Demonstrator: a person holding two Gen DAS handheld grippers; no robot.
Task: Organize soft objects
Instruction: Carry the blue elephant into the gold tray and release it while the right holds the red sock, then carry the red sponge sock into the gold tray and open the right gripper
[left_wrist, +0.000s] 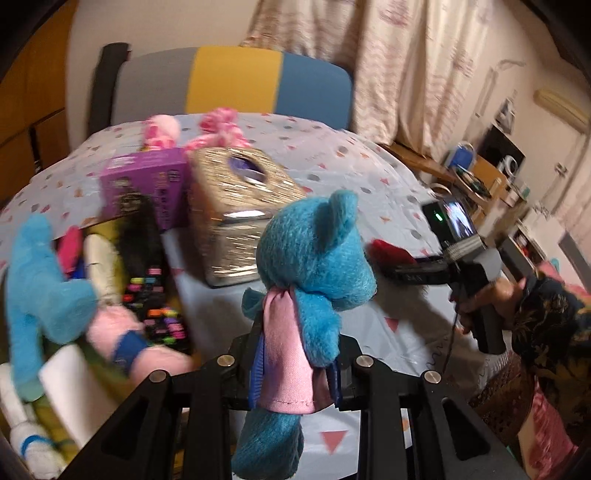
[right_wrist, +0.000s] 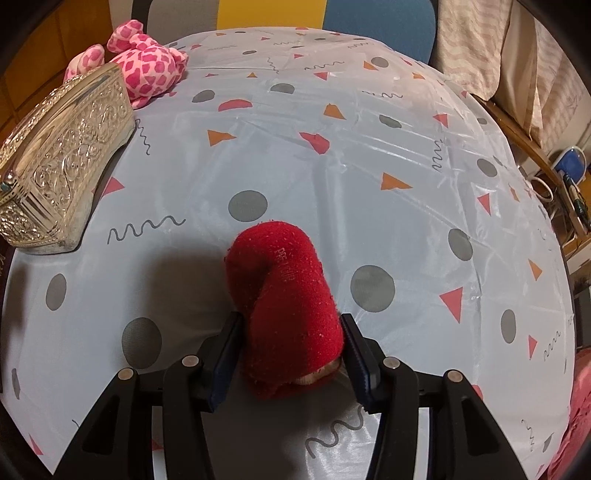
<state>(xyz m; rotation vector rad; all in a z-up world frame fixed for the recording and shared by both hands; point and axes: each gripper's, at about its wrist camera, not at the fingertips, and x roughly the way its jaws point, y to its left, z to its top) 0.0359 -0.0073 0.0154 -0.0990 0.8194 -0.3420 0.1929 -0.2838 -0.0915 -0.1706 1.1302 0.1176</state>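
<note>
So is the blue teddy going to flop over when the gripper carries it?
Probably a bit. The blue teddy looks soft and fuzzy, and the left gripper squeezes its middle, so the head and the legs may droop or wobble. It likely weighs little for its size. The fuzzy fur should grip well, so slipping seems unlikely.

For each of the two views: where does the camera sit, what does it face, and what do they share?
Left wrist: behind the left tool, shut on a blue plush bear; faces the toy bin, the chair, the person's right hand.
Right wrist: behind the right tool, shut on a red sock, looking down at the tablecloth.
Shared: silver box, pink plush.
</note>
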